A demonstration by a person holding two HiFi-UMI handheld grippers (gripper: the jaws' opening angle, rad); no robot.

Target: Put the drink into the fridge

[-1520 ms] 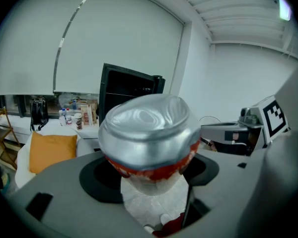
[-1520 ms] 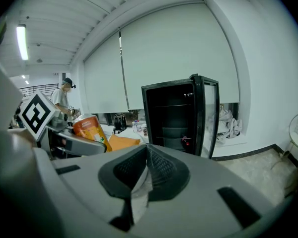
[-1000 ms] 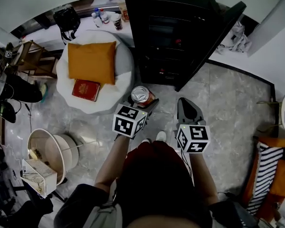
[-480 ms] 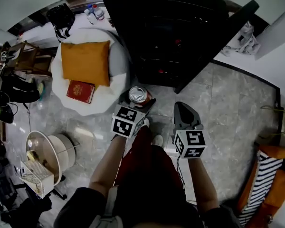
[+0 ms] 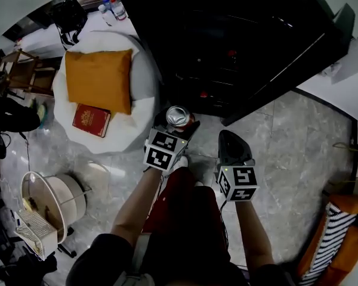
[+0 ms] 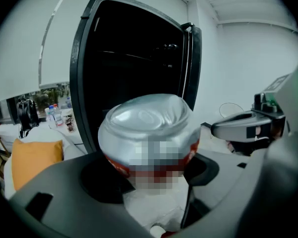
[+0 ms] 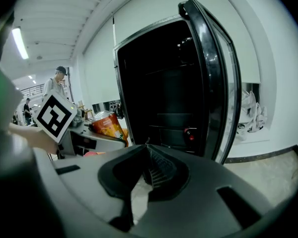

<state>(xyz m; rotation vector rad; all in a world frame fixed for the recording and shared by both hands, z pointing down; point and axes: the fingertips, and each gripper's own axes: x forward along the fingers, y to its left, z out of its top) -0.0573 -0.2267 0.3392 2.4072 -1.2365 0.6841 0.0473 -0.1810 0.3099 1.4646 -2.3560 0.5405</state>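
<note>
At the open fridge point(image 5: 238, 46), drink can point(image 6: 148, 125) in grip
Left hand-held gripper point(image 5: 176, 126) clasps it; right hand-held gripper point(image 5: 228, 138) clenched, empty. Setting it on a shelf remains.

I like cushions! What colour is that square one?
Orange cushion, best in the head view.

Grey marble floor point(image 5: 298, 142); white pouf point(image 5: 142, 88) bearing orange cushion point(image 5: 98, 79), red book point(image 5: 92, 120)
</note>
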